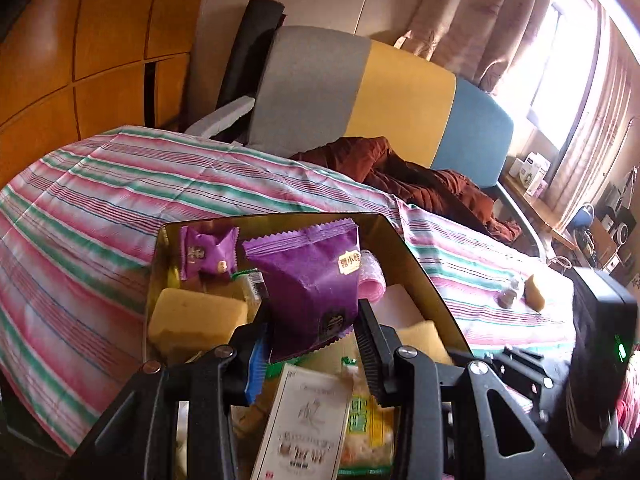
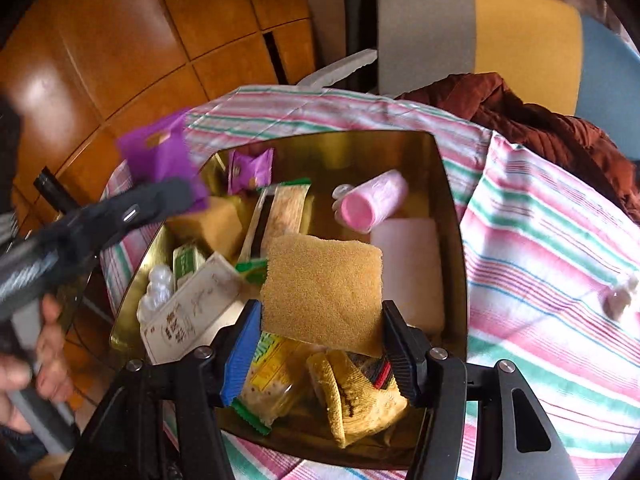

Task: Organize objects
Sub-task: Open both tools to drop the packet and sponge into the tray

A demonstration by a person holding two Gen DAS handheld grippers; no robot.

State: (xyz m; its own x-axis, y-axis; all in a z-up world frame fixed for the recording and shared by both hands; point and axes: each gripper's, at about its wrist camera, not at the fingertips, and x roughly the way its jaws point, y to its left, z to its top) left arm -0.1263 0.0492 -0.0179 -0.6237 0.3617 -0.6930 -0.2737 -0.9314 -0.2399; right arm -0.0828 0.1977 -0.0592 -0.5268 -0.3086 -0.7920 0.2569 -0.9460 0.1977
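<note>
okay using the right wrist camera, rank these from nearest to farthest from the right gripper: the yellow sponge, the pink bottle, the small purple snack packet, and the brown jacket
1. Yellow sponge, held between the right gripper's fingers.
2. Pink bottle, lying mid-tin, ahead of the sponge.
3. Small purple snack packet, at the tin's far left corner.
4. Brown jacket, outside the tin, far right on the bed.

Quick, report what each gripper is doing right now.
Left gripper: shut on the large purple snack packet, over the gold metal tin.
Right gripper: shut on the yellow rectangular sponge, over the same tin.
</note>
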